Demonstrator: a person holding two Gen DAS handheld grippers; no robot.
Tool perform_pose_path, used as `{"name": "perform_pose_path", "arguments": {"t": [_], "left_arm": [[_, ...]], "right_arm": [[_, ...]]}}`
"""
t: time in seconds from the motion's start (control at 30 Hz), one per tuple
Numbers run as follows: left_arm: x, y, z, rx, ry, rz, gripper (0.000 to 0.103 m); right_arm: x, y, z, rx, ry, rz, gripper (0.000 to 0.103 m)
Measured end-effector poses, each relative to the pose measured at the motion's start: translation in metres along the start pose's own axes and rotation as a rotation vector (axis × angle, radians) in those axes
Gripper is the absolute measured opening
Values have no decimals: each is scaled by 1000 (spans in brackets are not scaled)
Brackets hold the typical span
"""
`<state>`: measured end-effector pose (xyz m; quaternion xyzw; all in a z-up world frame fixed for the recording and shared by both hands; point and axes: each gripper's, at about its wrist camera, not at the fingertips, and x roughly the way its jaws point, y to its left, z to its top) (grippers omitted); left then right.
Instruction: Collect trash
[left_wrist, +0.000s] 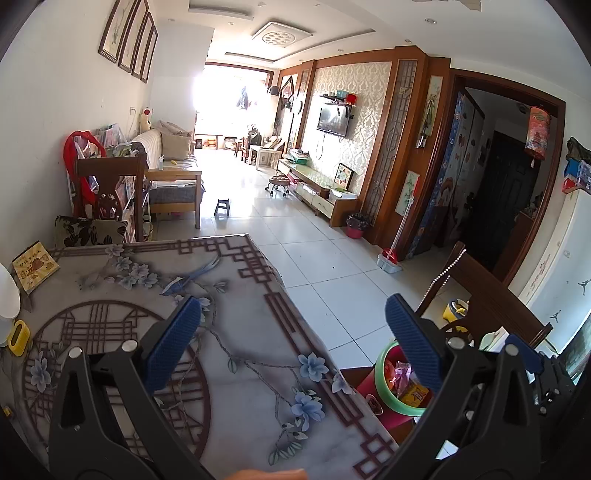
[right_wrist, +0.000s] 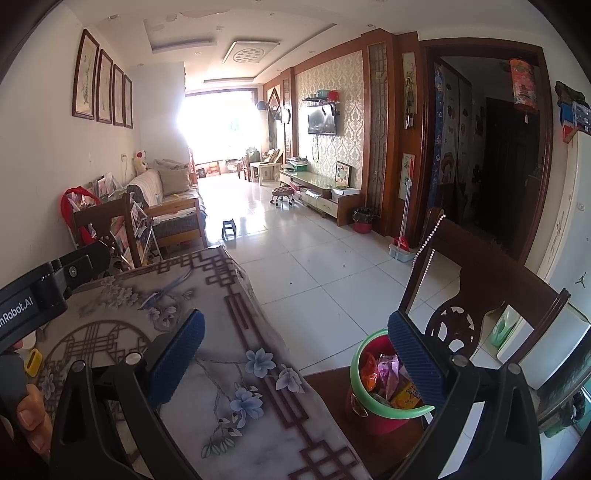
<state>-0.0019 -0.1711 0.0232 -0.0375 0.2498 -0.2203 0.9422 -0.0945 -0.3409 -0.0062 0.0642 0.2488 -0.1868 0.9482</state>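
A red bin with a green rim (left_wrist: 388, 398) stands on a wooden chair seat to the right of the table; it holds several wrappers, pink, orange and yellow (right_wrist: 388, 376). The bin also shows in the right wrist view (right_wrist: 364, 391). My left gripper (left_wrist: 291, 332) is open and empty, held above the table's right edge. My right gripper (right_wrist: 295, 343) is open and empty, with its right finger just above the bin's rim. The left gripper's body shows at the left of the right wrist view (right_wrist: 44, 291).
The table (left_wrist: 236, 354) has a grey floral cloth. On its left lie a small yellow object (left_wrist: 19, 336), a yellow booklet (left_wrist: 35, 266) and a white round thing. Wooden chairs stand at the right (right_wrist: 480, 295) and far left (left_wrist: 110, 184). Tiled floor stretches ahead.
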Motion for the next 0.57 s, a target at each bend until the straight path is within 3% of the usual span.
{"name": "perform_pose_path", "arguments": {"t": [0.37,0.5,0.57], "left_arm": [[12,9,-18,-21,51,22,98],[33,49,-36,-59,119,119,98],[45,91,-65,-95,187,244,98]], "right_arm": [[14,6,-13,-11,64,-6,96],[45,31,-38,-64,160,44,96],[67,52,-58,-114,228,94,96]]}}
